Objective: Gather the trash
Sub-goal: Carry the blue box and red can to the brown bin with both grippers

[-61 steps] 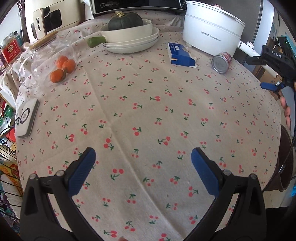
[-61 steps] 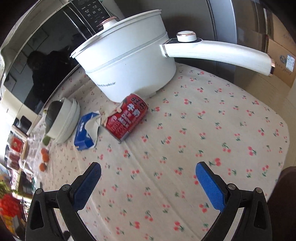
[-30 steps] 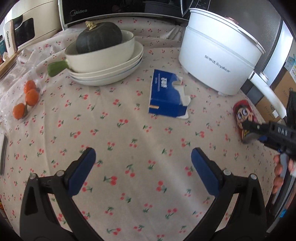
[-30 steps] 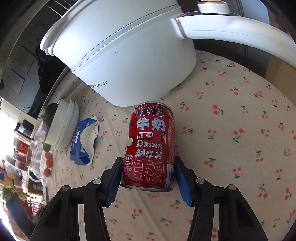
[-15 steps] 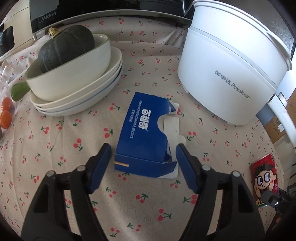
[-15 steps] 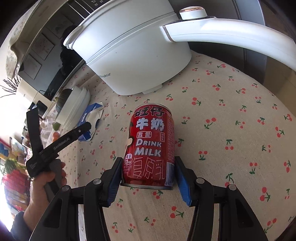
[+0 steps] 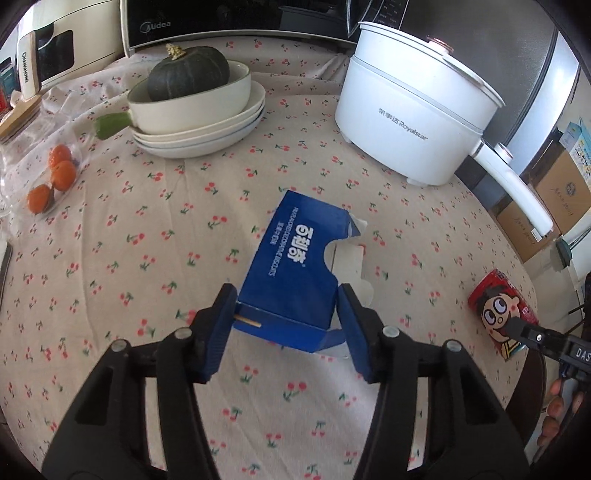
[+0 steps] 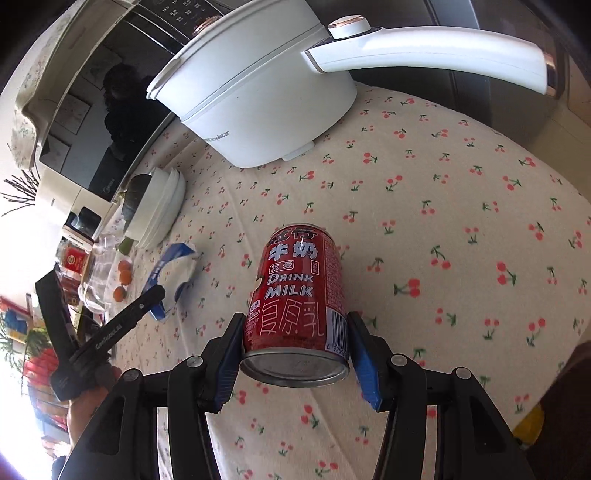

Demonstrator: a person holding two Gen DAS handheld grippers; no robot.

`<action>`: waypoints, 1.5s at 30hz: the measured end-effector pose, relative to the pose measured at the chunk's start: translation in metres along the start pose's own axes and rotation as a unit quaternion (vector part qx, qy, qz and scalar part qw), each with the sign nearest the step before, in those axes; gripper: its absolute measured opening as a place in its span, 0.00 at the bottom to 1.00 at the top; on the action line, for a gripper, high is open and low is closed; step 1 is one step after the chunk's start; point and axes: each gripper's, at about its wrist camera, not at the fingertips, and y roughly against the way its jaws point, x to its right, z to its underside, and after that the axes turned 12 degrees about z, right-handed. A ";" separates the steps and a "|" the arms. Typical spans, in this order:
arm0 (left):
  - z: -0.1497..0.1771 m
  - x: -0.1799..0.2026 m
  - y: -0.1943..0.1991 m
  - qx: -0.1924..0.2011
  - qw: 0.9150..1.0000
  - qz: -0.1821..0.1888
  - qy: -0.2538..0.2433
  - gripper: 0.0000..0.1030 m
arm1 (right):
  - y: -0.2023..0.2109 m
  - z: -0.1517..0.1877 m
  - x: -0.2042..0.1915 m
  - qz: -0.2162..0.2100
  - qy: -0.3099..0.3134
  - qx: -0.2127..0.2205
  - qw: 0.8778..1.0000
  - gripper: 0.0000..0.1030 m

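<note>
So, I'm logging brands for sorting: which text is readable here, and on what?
"DRINK MILK": red can, in the right gripper.
"Royalstar": white electric pot.
"Midea": microwave.
"DAS": right gripper handle.
Blue carton in the left gripper: print too small.

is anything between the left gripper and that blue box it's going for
Nothing visible. The left gripper already has the torn blue box between its jaws, which have just been closing and now sit against its two sides; only bare tablecloth surrounds it.

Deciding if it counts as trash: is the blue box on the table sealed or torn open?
Torn open. The blue box has a ragged cut-out in its top face with white inner card showing at its far end. Whether anything is inside cannot be told.
</note>
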 end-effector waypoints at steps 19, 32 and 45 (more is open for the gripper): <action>0.096 0.016 0.099 -0.001 0.999 0.047 -0.002 0.55 | 0.087 0.097 -0.007 0.013 0.015 0.007 1.000 0.53; 0.110 0.089 0.080 -0.017 0.992 0.125 -0.020 0.55 | 0.111 0.124 0.063 0.021 -0.017 0.022 0.999 0.53; 0.133 0.186 0.029 -0.072 0.978 0.168 -0.097 0.55 | 0.126 0.138 0.164 0.097 -0.054 0.029 0.993 0.53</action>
